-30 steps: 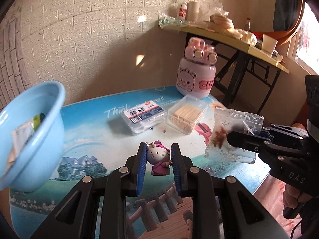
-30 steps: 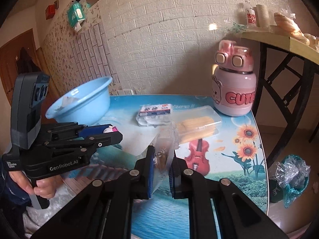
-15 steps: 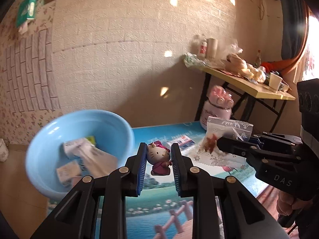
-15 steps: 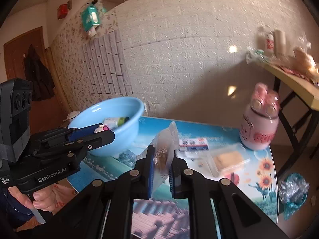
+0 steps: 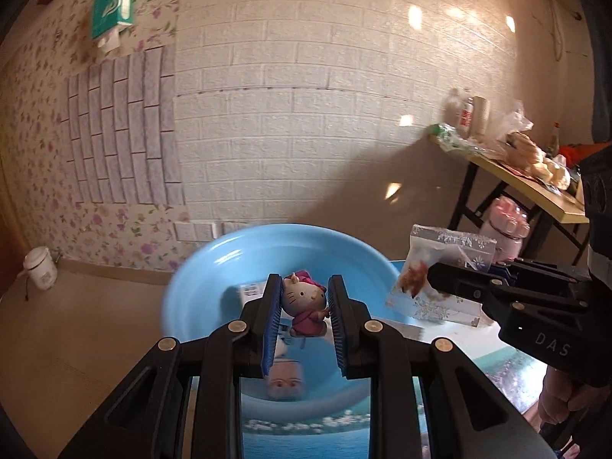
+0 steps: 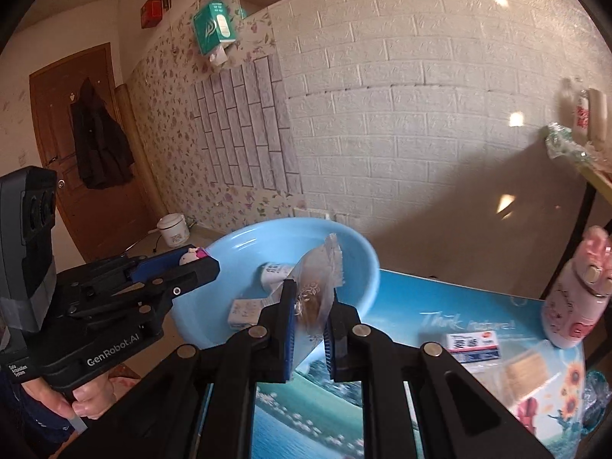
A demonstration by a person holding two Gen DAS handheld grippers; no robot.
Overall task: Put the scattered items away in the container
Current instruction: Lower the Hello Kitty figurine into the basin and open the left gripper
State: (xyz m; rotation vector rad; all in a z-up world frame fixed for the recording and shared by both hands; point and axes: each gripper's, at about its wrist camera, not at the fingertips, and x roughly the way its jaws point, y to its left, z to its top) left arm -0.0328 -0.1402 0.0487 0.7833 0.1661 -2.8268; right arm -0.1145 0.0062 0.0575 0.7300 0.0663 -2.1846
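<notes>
A desk (image 6: 440, 306) covered with a printed landscape sheet is seen below both grippers. A light blue basin (image 5: 229, 264) is set at its left end, and white packets (image 6: 244, 311) are lying inside it. A pink bottle (image 6: 573, 298) is stood at the far right of the desk, with a labelled clear box (image 6: 474, 342) and a box of toothpicks (image 6: 524, 367) near it. The left gripper (image 5: 305, 302) is held over the basin, its fingers (image 5: 272, 321) closed on a small cat figurine (image 5: 306, 302). The right gripper (image 6: 310, 317) is held just beside it, over the basin's near rim, its fingers (image 6: 288, 329) pinched on a clear snack bag (image 6: 315, 287).
</notes>
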